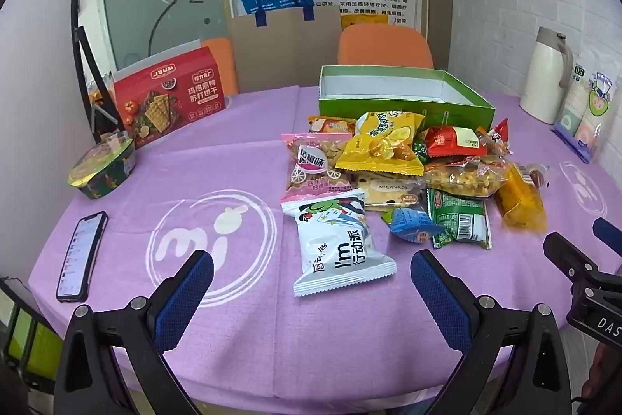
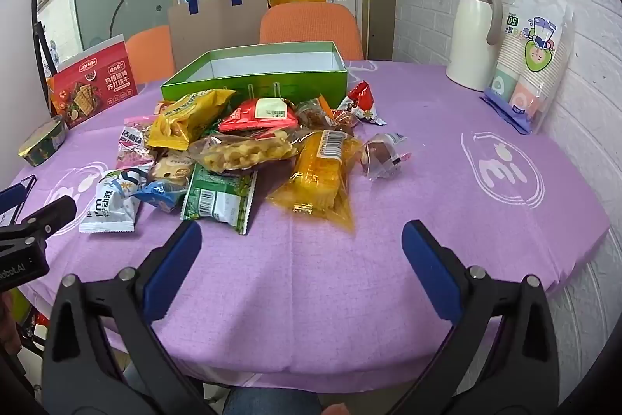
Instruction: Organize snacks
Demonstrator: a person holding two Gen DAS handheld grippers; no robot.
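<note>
A heap of several snack packets point(image 1: 420, 166) point(image 2: 248, 146) lies on the purple tablecloth point(image 1: 217, 181) in front of an open green box point(image 1: 404, 96) point(image 2: 256, 76) whose white inside holds nothing visible. Nearest my left gripper point(image 1: 311, 271) is a white packet point(image 1: 338, 244) point(image 2: 112, 201), just past its open fingers. My right gripper point(image 2: 301, 240) is open too, hovering over bare cloth short of an orange packet point(image 2: 318, 177) and a green packet point(image 2: 219, 199). Each gripper also shows at the edge of the other's view.
A red cracker box point(image 1: 171, 96) point(image 2: 93, 84), a foil-lidded bowl point(image 1: 103, 168) and a phone point(image 1: 81, 255) sit at the left. A white thermos jug point(image 2: 476, 34) and a pack of paper cups point(image 2: 534, 65) stand at the right by the brick wall. Orange chairs point(image 1: 385, 45) stand behind.
</note>
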